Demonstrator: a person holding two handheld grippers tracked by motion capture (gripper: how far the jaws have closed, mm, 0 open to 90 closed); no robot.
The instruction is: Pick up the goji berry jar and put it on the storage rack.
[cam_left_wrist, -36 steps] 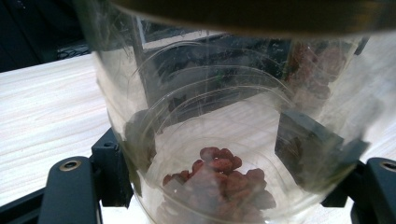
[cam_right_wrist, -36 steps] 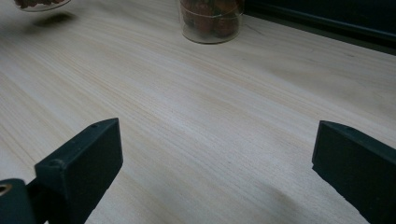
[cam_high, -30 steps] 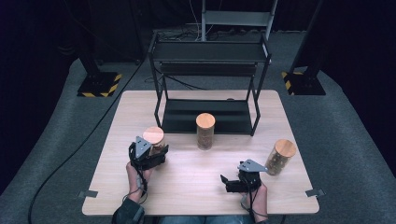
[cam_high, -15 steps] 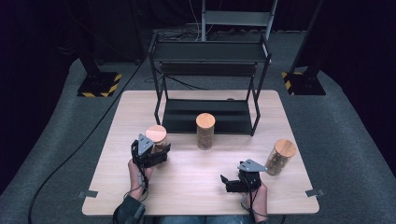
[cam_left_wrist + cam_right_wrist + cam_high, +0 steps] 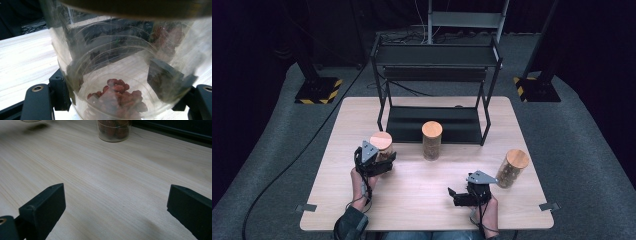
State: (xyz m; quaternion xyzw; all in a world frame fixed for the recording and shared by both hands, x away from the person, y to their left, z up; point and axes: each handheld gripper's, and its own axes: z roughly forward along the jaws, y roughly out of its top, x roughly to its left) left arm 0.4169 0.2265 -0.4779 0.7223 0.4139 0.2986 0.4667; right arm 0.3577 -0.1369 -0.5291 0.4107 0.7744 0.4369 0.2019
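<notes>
Over on the left side of the pale wooden table, the left gripper is clamped around a clear round jar with a wooden lid, reddish bits sitting low inside, so it's probably light but slick and breakable. Gripping mid-wall under the lid looks safest. Further right, the right gripper rests with jaws wide apart, holding nothing.

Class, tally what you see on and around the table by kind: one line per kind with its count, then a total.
Clear jars with wooden lids: 3, the left jar, the middle jar, the right jar
Black metal shelf racks: 1
Handheld grippers: 2, the left gripper, the right gripper
Wooden tables: 1
Total: 7
</notes>
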